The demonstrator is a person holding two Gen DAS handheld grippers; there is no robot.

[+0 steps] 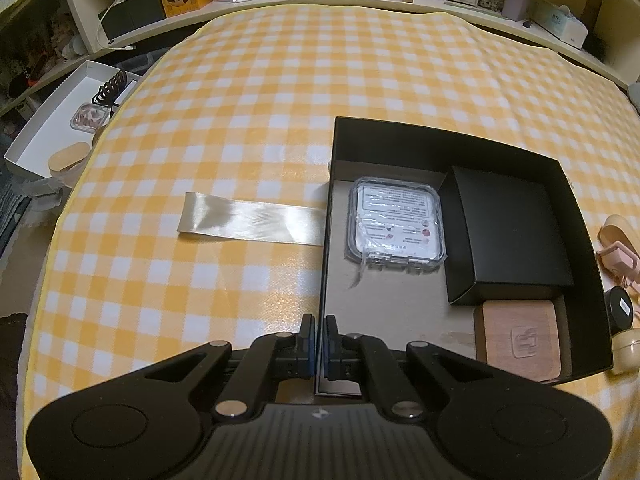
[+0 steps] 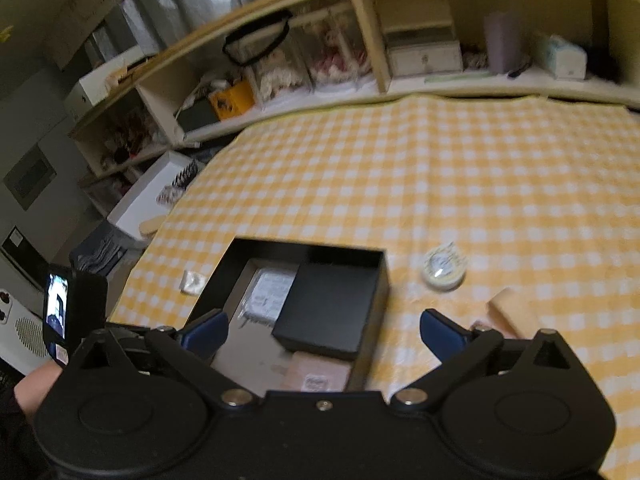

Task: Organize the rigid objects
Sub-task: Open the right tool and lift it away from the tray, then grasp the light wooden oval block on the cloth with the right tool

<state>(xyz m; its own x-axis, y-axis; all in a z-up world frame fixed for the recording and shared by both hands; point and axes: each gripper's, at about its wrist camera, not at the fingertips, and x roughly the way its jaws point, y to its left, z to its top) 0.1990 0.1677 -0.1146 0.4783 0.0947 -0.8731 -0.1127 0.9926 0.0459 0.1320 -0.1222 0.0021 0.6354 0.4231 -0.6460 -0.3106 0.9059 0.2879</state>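
The left gripper (image 1: 319, 344) is pinched tight on the near left wall of the big black box (image 1: 448, 140). Inside the box lie a clear plastic case (image 1: 396, 224), a small black box (image 1: 508, 236) and a wooden block (image 1: 518, 340). The right gripper (image 2: 322, 334) hangs wide apart above the box, holding nothing. A round tin (image 2: 444, 268) sits on the checked surface (image 1: 240, 120) nearby.

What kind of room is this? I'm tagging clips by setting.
Most likely a home bedroom or hobby room: a yellow gingham cloth covers the work surface, and cubby shelves behind hold boxed dolls and a tissue box.
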